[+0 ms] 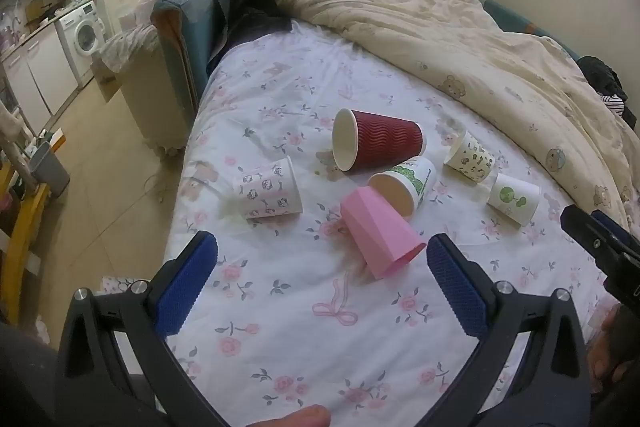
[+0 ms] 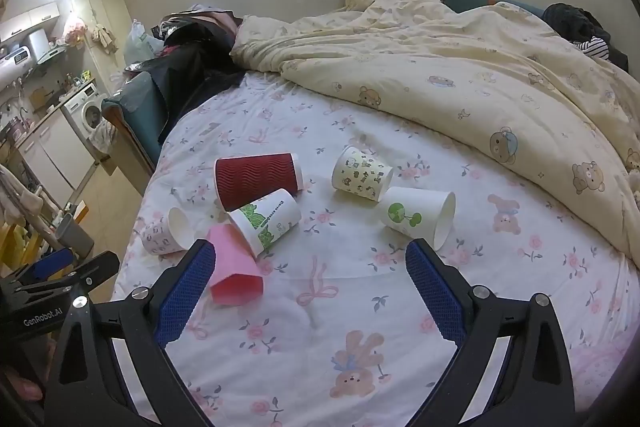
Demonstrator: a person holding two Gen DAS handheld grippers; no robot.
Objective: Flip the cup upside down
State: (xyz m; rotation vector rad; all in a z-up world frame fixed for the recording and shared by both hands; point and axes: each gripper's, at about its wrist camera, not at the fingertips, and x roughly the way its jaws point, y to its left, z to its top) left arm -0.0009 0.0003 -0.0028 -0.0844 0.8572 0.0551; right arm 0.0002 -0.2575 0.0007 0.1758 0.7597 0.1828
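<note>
The bed (image 1: 304, 307) carries a floral white sheet, with a cream bear-print duvet (image 1: 460, 39) bunched toward 1 o'clock in the left wrist view. 6 cups lie on their sides on the sheet, clustered near the middle. The dark red ribbed cup (image 1: 376, 145) is the biggest, its mouth facing 9 o'clock in the left view. Touching it at 5 o'clock lies the green-print white cup (image 1: 404, 187), and the pink faceted cup (image 1: 380, 237) rests against that one, its mouth toward 5 o'clock. The white cup with pink figures (image 1: 268, 193) lies apart at 9 o'clock of the group. At 3 o'clock are the cream patterned cup (image 1: 470, 157) and the white cup with green tree (image 1: 514, 199), just beside each other. The left gripper (image 1: 320, 267) hovers above the sheet, fingers spread wide and empty; the right gripper (image 2: 310, 269) likewise has its fingers released, holding nothing.
</note>
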